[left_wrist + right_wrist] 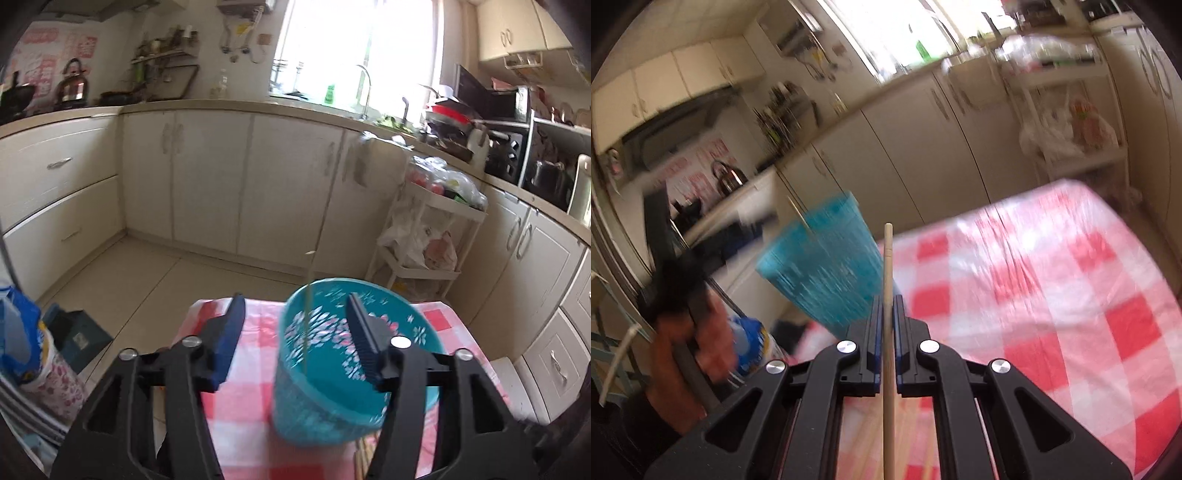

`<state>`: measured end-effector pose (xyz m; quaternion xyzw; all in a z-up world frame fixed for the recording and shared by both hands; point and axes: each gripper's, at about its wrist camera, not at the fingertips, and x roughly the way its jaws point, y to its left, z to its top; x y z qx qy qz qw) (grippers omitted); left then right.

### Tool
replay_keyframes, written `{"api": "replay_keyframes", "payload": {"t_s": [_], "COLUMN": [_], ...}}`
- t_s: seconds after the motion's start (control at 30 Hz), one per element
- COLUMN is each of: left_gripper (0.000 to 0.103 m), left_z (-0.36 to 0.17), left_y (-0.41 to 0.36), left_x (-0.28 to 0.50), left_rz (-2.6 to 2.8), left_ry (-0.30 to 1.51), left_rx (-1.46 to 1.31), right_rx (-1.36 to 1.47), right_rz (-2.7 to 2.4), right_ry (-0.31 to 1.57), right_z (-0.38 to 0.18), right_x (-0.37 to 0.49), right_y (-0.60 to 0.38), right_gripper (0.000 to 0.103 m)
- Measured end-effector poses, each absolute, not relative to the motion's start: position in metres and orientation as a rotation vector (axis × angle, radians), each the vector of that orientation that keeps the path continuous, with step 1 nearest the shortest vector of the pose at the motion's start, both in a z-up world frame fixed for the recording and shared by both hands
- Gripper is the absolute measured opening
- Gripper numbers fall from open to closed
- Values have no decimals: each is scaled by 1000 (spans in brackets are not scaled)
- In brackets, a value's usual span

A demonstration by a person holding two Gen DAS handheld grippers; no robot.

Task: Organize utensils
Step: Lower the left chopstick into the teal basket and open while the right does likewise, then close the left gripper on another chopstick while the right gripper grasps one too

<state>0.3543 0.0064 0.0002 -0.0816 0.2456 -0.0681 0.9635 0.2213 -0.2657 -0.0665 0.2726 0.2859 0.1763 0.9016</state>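
A teal perforated plastic utensil holder [354, 362] stands on the red-and-white checked tablecloth [258, 332] and holds one thin chopstick [309, 314] that leans up out of it. My left gripper [295, 332] is wide open, its right finger inside the holder's rim and its left finger outside the wall. My right gripper [886, 306] is shut on a wooden chopstick [887, 295] that points up past the fingertips. The holder [827, 266] appears blurred to the upper left of the right gripper. More chopsticks [908, 435] lie on the cloth under the right gripper.
White kitchen cabinets [207, 177] line the far wall under a bright window. A white trolley with bags [432, 229] stands beyond the table's right corner. A blue bag and a dark box [77, 336] sit on the floor at left. The table edge [236, 301] is just beyond the holder.
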Motion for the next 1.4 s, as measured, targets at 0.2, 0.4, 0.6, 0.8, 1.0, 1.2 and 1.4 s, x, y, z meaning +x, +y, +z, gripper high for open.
{"api": "replay_keyframes", "payload": {"t_s": [0.2,0.4,0.6,0.8,1.0,1.2,1.4], "left_gripper": [65,67,67,67,67,69,69], "left_z": [-5,-21,-30,-39,-55,-80,-101], "left_y": [38,56,56,58,57,29,-12], "left_x": [308,265,250,246,246,250,262], "left_rz": [-123,-107,-141,-149,-143,-209,-255], "left_ry": [507,504,527,550,634,776,847], "left_rx": [-263,-314,-318,-326,-306,-202,-120], "right_rx": [619,579,511,441,458,333,273], "right_rz": [425,355,303,342,359,292,253], "right_ry": [376,246,433,517,472,755,945], "right_z": [1,42,12,-6,-1,-76,-139], "right_x": [266,323,374,360,293,229,221], "right_y": [-236,-203,-174,-165,-199,-224,-222], "right_gripper": [6,6,7,11,21,15,12]}}
